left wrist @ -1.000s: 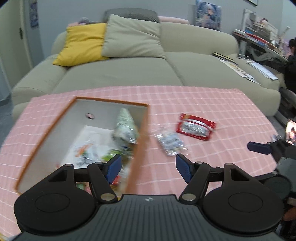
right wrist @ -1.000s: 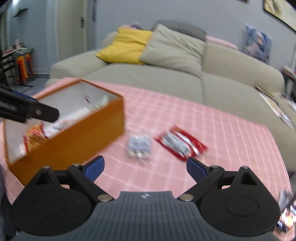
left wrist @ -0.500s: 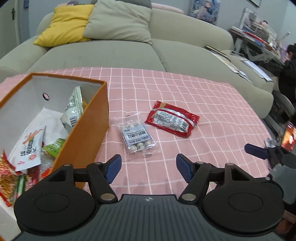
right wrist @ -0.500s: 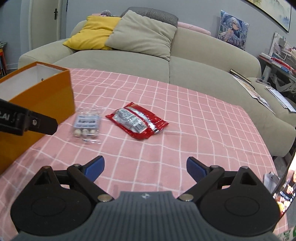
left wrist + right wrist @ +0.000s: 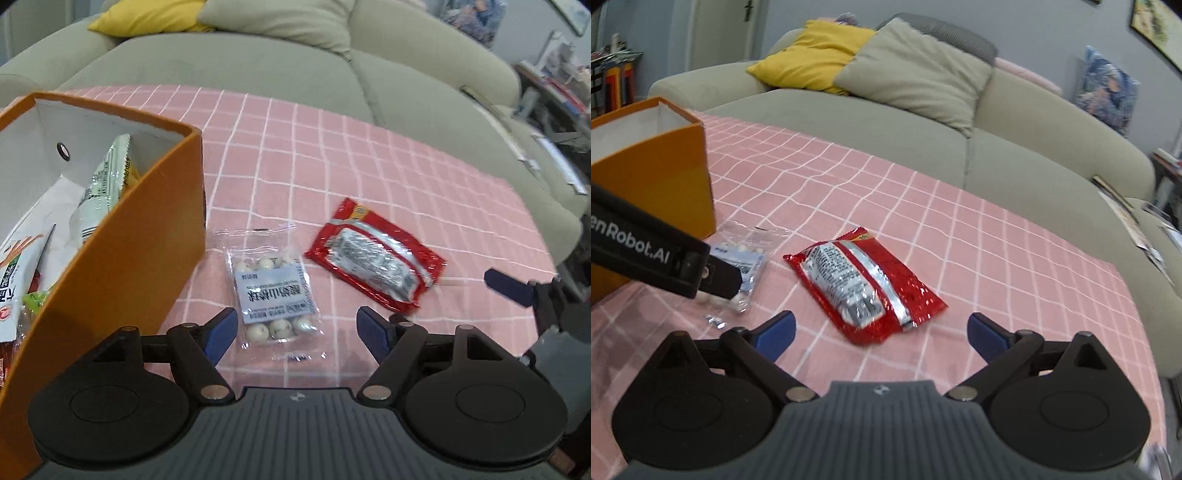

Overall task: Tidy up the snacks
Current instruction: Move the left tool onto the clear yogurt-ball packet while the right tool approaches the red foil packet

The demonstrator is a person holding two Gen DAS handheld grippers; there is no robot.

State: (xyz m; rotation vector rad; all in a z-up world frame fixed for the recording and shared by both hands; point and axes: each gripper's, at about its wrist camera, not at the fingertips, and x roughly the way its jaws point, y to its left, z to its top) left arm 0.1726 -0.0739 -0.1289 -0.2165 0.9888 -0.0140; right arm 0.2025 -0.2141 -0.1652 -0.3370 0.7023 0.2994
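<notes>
A clear packet of white balls (image 5: 273,291) lies on the pink checked cloth beside the orange box (image 5: 140,258), which holds several snack bags (image 5: 103,184). My left gripper (image 5: 297,330) is open and empty, its fingers either side of the packet's near end. A red foil snack packet (image 5: 376,258) lies to the right. In the right wrist view the red packet (image 5: 864,284) lies just ahead of my open, empty right gripper (image 5: 881,332). The clear packet (image 5: 746,254) is partly hidden by the left gripper's finger (image 5: 713,275). The box (image 5: 653,173) stands at the left.
A beige sofa (image 5: 1015,147) with yellow (image 5: 812,62) and grey (image 5: 916,74) cushions runs behind the table. The pink cloth (image 5: 369,155) covers the whole table. Papers lie on the sofa's right end (image 5: 1123,206).
Both grippers have moved forward and down toward the two packets. The left one has come off the box and over the clear packet; the right one has closed in on the red packet.
</notes>
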